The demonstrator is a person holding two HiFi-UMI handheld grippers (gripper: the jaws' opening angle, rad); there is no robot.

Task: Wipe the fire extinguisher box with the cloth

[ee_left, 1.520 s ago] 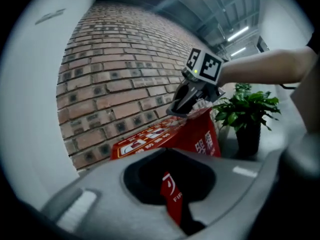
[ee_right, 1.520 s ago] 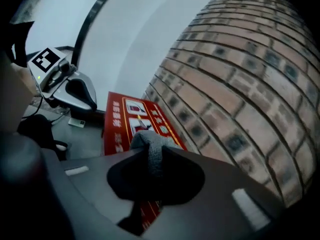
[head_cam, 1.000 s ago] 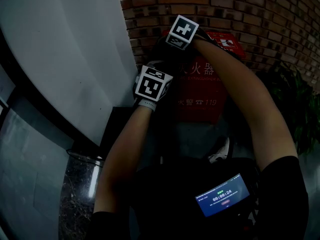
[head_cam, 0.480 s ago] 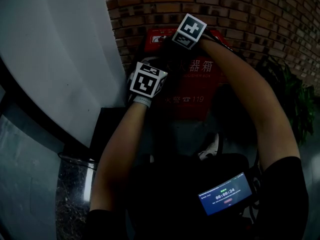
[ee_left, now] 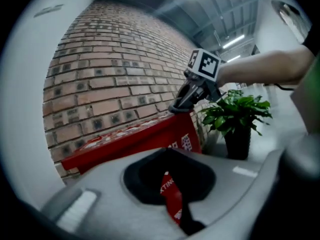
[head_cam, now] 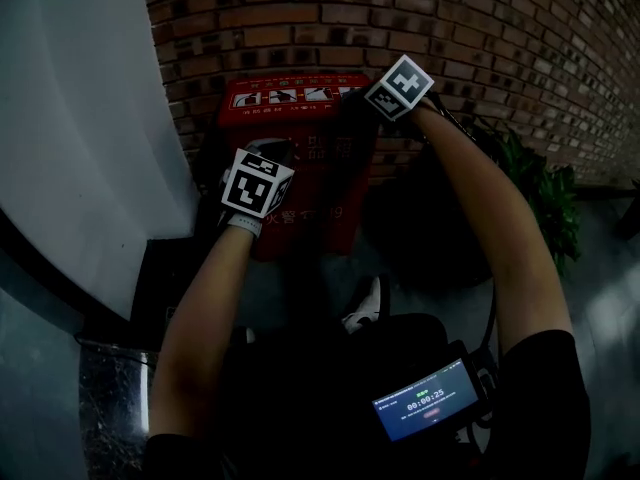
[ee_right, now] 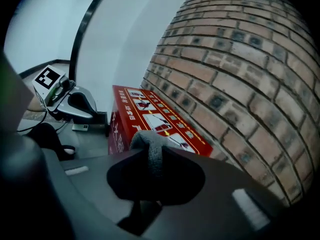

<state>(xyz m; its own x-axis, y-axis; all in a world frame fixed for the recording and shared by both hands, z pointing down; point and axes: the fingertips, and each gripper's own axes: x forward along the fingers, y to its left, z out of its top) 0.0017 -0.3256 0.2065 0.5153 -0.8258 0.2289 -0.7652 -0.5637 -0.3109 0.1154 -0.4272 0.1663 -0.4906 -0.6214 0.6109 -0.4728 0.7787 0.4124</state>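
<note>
Right tongs point(ee_right: 150, 186) are pinched on a grey cloth point(ee_right: 151, 151), a fold of it bulging up between the tips. Left tongs point(ee_left: 176, 206) are pressed almost together with nothing in them, only a thin slit showing red through it. The red box point(head_cam: 300, 183) stands on the floor against the brick wall point(head_cam: 420, 18), a potted plant point(head_cam: 530, 183) to its right. In the head view the right tongs sit at the lid's far right corner and the left tongs hover near the front face, lower left. From the left gripper view the right tips look to be on or just above that corner; I cannot tell if the cloth is truly touching. The step seems to be wiping the lid. To do it well, I would tip the right tongs so the cloth bulge, not the hard tips, meets the lid, then press lightly and draw it in straight passes from the wall edge toward the front, each pass overlapping the last. Little cloth stands clear of the jaws, so a steep angle would likely scrape plastic on the printed lid. Keep the pinch firm, since dragging could tug the cloth loose. The left tongs could brace the box's front if it slides; otherwise they are best kept clear of the wiping path.
</note>
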